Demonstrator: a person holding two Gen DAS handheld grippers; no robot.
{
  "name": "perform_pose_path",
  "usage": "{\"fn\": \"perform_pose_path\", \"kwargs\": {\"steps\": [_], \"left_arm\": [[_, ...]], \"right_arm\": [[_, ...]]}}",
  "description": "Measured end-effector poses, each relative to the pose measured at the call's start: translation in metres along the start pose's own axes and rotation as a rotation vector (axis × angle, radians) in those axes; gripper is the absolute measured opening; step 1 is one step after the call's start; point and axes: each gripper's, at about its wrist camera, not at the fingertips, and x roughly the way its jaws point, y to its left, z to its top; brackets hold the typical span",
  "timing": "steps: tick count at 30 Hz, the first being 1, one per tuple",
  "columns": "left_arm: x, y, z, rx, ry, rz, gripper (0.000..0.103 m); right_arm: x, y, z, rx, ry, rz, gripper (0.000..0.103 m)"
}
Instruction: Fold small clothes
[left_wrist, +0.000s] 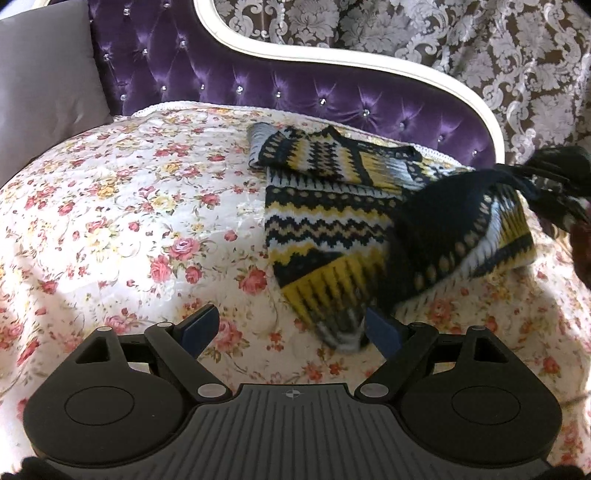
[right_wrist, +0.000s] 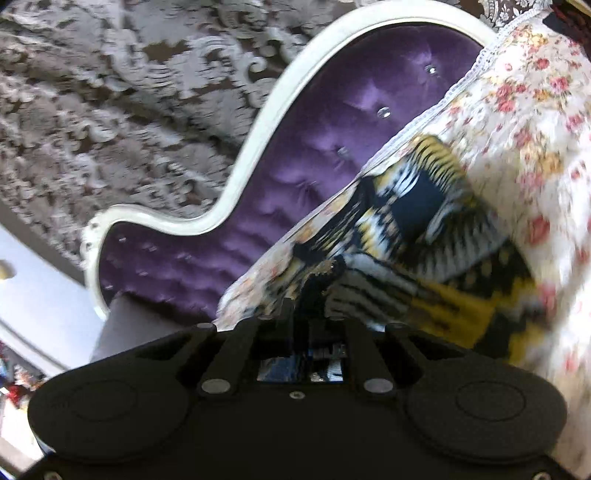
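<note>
A small knitted sweater (left_wrist: 332, 206) in black, yellow, white and grey zigzag bands lies on a floral bedspread (left_wrist: 129, 221). One part is lifted and drawn across it from the right. My left gripper (left_wrist: 291, 328) is open and empty, just in front of the sweater's near hem, its right fingertip (left_wrist: 384, 330) next to the hem. My right gripper (right_wrist: 314, 291) is shut on the sweater's edge (right_wrist: 424, 229) and holds it raised; it shows as a dark blurred shape in the left wrist view (left_wrist: 554, 173). The right wrist view is tilted and blurred.
A purple tufted headboard (left_wrist: 221, 81) with a white frame (left_wrist: 332, 61) stands behind the bed. A grey pillow (left_wrist: 44, 85) leans at the far left. Patterned lace curtains (left_wrist: 443, 33) hang behind the headboard.
</note>
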Motion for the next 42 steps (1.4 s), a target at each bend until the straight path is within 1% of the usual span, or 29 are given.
{"fn": "perform_pose_path", "kwargs": {"steps": [3,5,6,7,9,10,11,12,13,14,15,17,20,22,23,25,27,31,33,38,40,42], "left_arm": [[0.007,0.003,-0.003,-0.003,0.011,-0.027,0.086],[0.012,0.004,-0.007,0.001,0.020,-0.054,0.086],[0.014,0.003,-0.009,0.012,0.030,-0.062,0.086],[0.015,0.002,-0.011,0.025,0.037,-0.066,0.086],[0.017,-0.002,-0.015,0.063,0.052,-0.066,0.086],[0.017,-0.004,-0.017,0.083,0.054,-0.064,0.086],[0.018,-0.006,-0.019,0.101,0.055,-0.063,0.086],[0.018,-0.009,-0.020,0.122,0.056,-0.060,0.086],[0.019,-0.012,-0.020,0.144,0.055,-0.057,0.086],[0.020,-0.014,-0.019,0.163,0.053,-0.059,0.086],[0.022,-0.017,-0.017,0.177,0.050,-0.064,0.086],[0.025,-0.021,-0.011,0.184,0.038,-0.085,0.086],[0.032,-0.022,0.002,0.146,0.018,-0.155,0.086],[0.040,-0.024,0.010,0.122,0.013,-0.186,0.086],[0.044,-0.025,0.014,0.114,0.007,-0.198,0.086],[0.053,-0.028,0.020,0.101,0.007,-0.203,0.086],[0.062,-0.028,0.025,0.074,0.011,-0.213,0.086],[0.075,-0.020,0.030,-0.031,0.024,-0.240,0.086],[0.079,-0.014,0.029,-0.077,0.032,-0.253,0.085],[0.082,-0.005,0.031,-0.138,0.009,-0.285,0.085],[0.085,-0.002,0.033,-0.161,0.010,-0.295,0.082],[0.087,0.000,0.036,-0.179,0.014,-0.292,0.074]], "right_arm": [[0.018,-0.016,0.008,0.021,0.012,-0.049,0.015],[0.027,-0.027,0.007,0.033,0.031,-0.083,0.018],[0.030,-0.032,0.006,0.039,0.040,-0.098,0.021],[0.033,-0.038,0.005,0.049,0.048,-0.117,0.022],[0.035,-0.046,0.001,0.063,0.061,-0.127,0.022],[0.033,-0.048,0.000,0.071,0.060,-0.125,0.026],[0.030,-0.050,-0.001,0.073,0.058,-0.117,0.037],[0.026,-0.051,-0.003,0.072,0.054,-0.109,0.044],[0.021,-0.051,-0.003,0.064,0.047,-0.104,0.055],[0.018,-0.050,-0.002,0.050,0.044,-0.100,0.058],[0.014,-0.049,-0.003,0.031,0.042,-0.096,0.058],[0.003,-0.044,-0.005,-0.018,0.038,-0.099,0.058],[-0.012,-0.035,-0.007,-0.114,0.024,-0.109,0.058],[-0.020,-0.026,-0.009,-0.213,0.005,-0.139,0.061],[-0.023,-0.022,-0.010,-0.265,-0.004,-0.156,0.064],[-0.028,-0.014,-0.013,-0.371,-0.016,-0.186,0.069],[-0.028,-0.007,-0.016,-0.467,-0.020,-0.213,0.069],[-0.017,0.002,-0.016,-0.608,-0.021,-0.234,0.073],[-0.008,0.006,-0.013,-0.663,-0.016,-0.223,0.073],[0.023,0.015,-0.010,-0.790,0.012,-0.200,0.074],[0.038,0.018,-0.011,-0.834,0.034,-0.195,0.074],[0.048,0.018,-0.011,-0.856,0.049,-0.205,0.074]]}}
